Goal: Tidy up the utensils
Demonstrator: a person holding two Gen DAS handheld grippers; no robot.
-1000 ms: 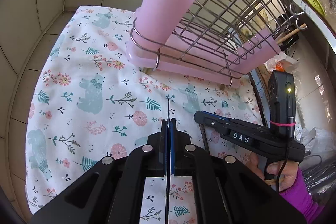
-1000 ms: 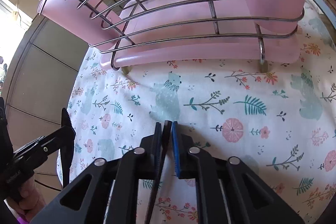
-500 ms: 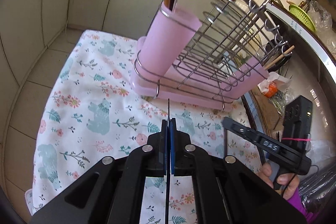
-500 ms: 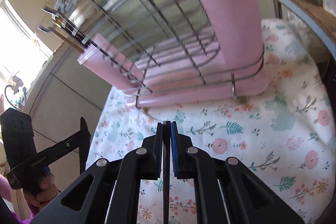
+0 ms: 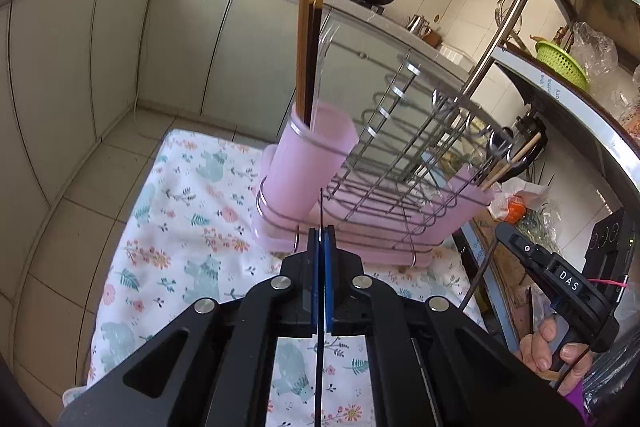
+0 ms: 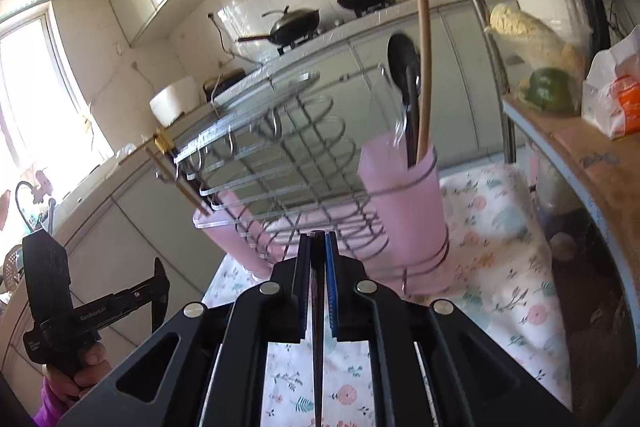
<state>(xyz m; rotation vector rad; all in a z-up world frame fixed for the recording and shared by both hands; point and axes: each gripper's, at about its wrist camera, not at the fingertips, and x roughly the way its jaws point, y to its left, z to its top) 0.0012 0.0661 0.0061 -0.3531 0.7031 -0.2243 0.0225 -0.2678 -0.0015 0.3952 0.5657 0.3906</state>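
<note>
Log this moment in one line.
left gripper: shut on thin black utensil | right gripper: shut on dark stick | rack: ahead, on floral cloth | status: neither item racked yet

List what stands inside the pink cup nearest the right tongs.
In the pink cup stand a black utensil, a brown wooden handle and a clear plastic utensil. The cup wall covers their lower ends.
</note>
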